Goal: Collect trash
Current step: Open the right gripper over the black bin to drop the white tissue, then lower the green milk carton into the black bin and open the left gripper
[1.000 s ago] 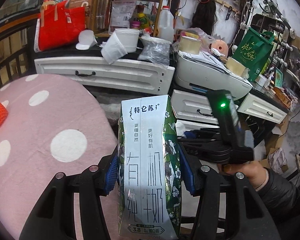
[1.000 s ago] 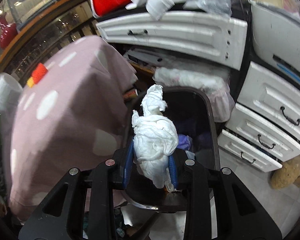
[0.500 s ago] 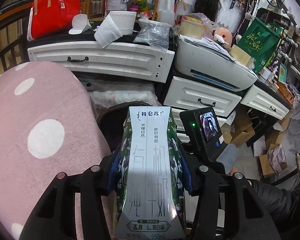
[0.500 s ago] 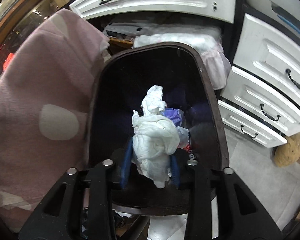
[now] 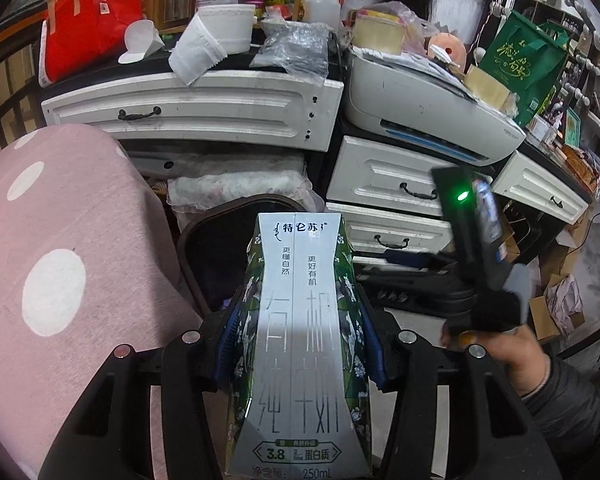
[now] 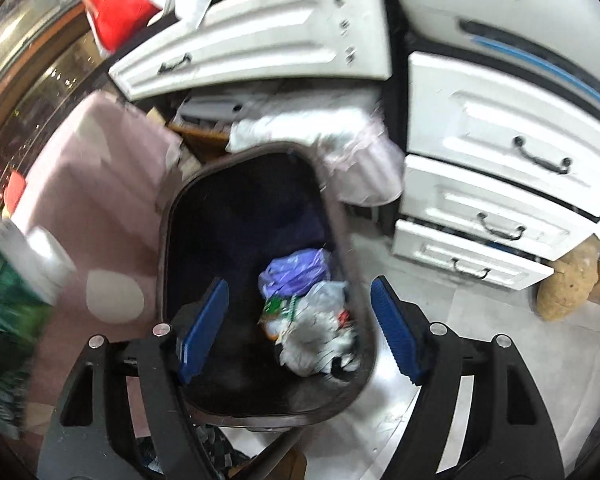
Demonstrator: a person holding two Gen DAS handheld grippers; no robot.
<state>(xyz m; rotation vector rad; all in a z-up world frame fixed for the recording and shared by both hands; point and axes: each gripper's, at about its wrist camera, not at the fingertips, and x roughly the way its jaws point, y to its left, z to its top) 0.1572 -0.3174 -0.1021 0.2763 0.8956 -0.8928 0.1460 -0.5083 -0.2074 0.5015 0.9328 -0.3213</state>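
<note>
Milk carton clamped on the left, right jaws spreading empty over the bin.

The left gripper is clamped on a tall green-and-silver milk carton, upright at 6 o'clock, the dark oval trash bin just behind at 11 o'clock. The right gripper is opening, nothing between its blue pads; crumpled white tissue lies in the bin at 6 o'clock beside a purple plastic bag.

**Right gripper spread wide above the bin**

The right gripper hangs over a dark trash bin, its blue pads opening with nothing between them — only the bin's contents show below: a purple bag and crumpled pale trash. A pink dotted cloth lies to the left; white drawers stand to the right.
</note>
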